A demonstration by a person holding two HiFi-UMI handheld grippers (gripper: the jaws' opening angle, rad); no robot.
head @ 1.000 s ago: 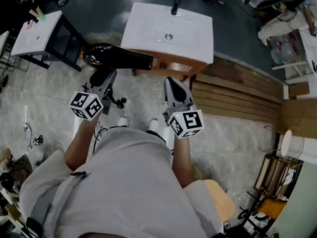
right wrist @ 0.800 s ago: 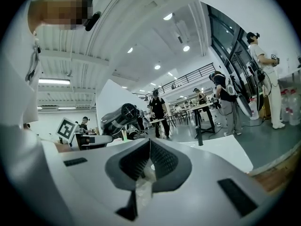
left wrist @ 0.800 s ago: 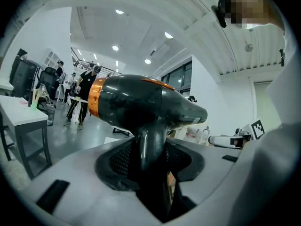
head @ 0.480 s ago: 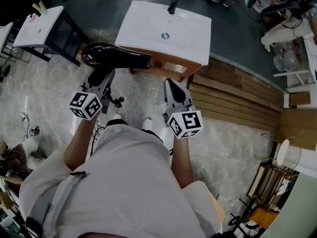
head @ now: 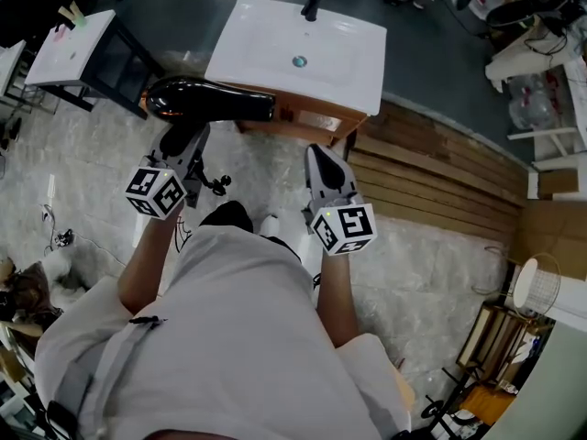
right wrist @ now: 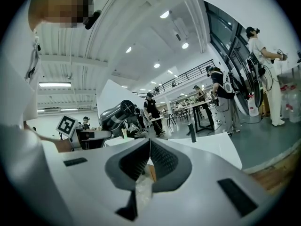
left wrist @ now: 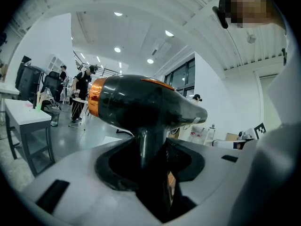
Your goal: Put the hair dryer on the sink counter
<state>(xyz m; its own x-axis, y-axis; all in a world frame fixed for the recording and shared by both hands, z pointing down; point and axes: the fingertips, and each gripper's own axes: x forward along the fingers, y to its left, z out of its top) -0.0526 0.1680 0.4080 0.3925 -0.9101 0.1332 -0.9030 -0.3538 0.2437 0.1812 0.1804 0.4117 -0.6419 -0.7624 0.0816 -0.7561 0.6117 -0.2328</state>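
Note:
A glossy black hair dryer (head: 206, 100) with a copper band lies level in the air just left of the sink cabinet's front corner, barrel pointing right. My left gripper (head: 183, 142) is shut on its handle; in the left gripper view the dryer (left wrist: 141, 105) fills the middle, its handle clamped between the jaws. The white sink counter (head: 344, 58) with a drain and a black tap stands ahead. My right gripper (head: 323, 159) hangs shut and empty before the cabinet front, jaw tips meeting in the right gripper view (right wrist: 149, 142), where the dryer (right wrist: 117, 114) shows at left.
A small white-topped table (head: 69, 49) stands at the far left. Wooden planks (head: 440, 177) lie on the floor right of the cabinet. A cluttered white bench (head: 541, 44) is at the upper right. A round wire basket (head: 535, 287) and shelves sit at the right edge.
The sink and floor have slid a little up and left in the head view. The dryer and left gripper shifted slightly left with it. The grip is unchanged.

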